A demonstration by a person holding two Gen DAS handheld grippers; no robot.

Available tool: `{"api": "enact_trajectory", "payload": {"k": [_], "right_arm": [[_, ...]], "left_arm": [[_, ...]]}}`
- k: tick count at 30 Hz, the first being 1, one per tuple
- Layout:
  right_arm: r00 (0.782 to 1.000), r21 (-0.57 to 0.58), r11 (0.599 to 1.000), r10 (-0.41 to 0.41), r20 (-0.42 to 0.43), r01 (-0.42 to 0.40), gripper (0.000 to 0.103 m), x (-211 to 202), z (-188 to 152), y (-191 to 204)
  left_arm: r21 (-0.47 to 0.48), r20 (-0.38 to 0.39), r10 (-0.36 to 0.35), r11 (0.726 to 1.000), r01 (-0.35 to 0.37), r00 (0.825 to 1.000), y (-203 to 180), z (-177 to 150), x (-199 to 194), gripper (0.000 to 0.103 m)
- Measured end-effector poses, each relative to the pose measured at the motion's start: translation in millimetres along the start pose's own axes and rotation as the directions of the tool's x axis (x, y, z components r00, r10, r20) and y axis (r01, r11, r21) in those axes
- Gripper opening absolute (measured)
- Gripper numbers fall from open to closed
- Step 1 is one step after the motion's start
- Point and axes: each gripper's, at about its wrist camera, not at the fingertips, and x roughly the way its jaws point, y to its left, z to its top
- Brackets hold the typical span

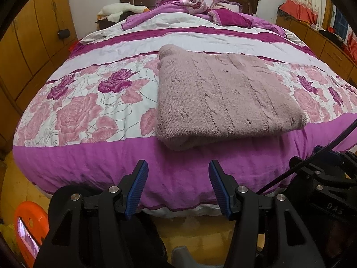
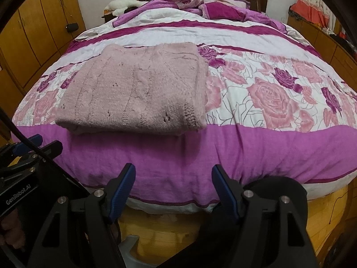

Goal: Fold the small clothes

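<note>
A dusty pink knitted sweater [image 1: 221,96] lies folded into a thick rectangle on the bed near its foot edge; it also shows in the right wrist view [image 2: 136,91]. My left gripper [image 1: 178,167] is open and empty, held off the foot of the bed, below and short of the sweater. My right gripper [image 2: 174,172] is open and empty too, off the foot of the bed, to the right of the sweater. Each gripper shows at the edge of the other's view.
The bed carries a pink and purple rose-patterned quilt [image 1: 89,102] with bunched bedding and pillows [image 1: 200,6] at the headboard. Wooden wardrobes [image 1: 26,44] line the left, low cabinets [image 2: 330,44] the right. An orange object [image 1: 31,227] lies on the floor at left.
</note>
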Motion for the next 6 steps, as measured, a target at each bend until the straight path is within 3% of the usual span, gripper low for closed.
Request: {"api": "enact_trajectory", "payload": {"k": [6], "right_arm": [[1.0,-0.004,1.0,0.007,-0.002,-0.007,0.074,-0.6,-0.2,3.4]], "left_arm": [[-0.012,0.022,0.004,1.0,-0.004,1.0,3.5,1.1,-4.1,0.034]]}}
